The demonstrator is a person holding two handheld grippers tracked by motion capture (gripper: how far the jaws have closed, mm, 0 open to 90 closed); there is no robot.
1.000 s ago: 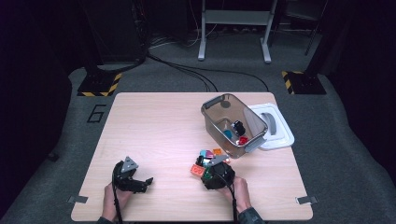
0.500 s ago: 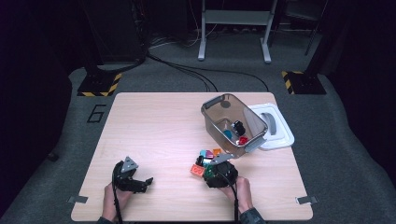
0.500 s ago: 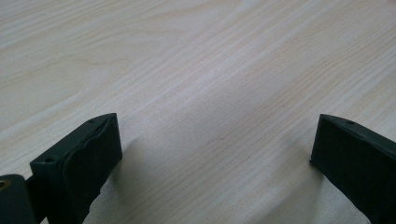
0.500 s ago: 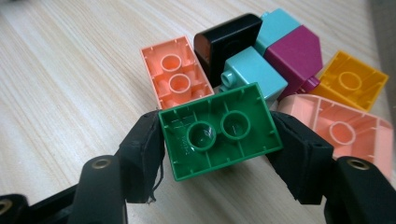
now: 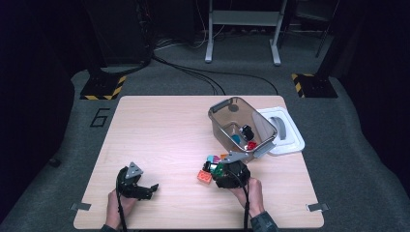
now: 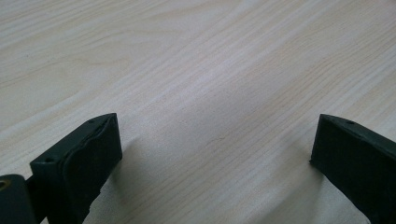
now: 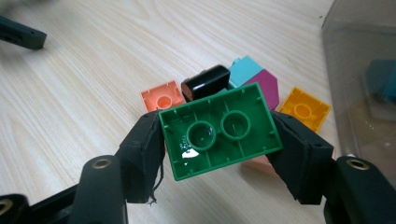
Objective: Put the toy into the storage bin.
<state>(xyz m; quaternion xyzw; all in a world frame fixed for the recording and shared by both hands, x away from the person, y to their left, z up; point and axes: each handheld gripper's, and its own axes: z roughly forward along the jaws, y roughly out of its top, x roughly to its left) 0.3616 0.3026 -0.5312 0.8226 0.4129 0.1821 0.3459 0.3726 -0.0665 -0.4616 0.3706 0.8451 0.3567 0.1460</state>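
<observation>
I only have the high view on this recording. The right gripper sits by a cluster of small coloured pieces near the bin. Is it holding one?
Observer: Yes. The right gripper is shut on a green brick, hollow underside toward its camera.
Operator: What lies under it?
Observer: On the table there are an orange brick, a black piece, a teal piece, a magenta piece and a yellow brick.
Operator: And the left one?
Observer: The left gripper is open, its fingers wide apart over bare wood.
</observation>
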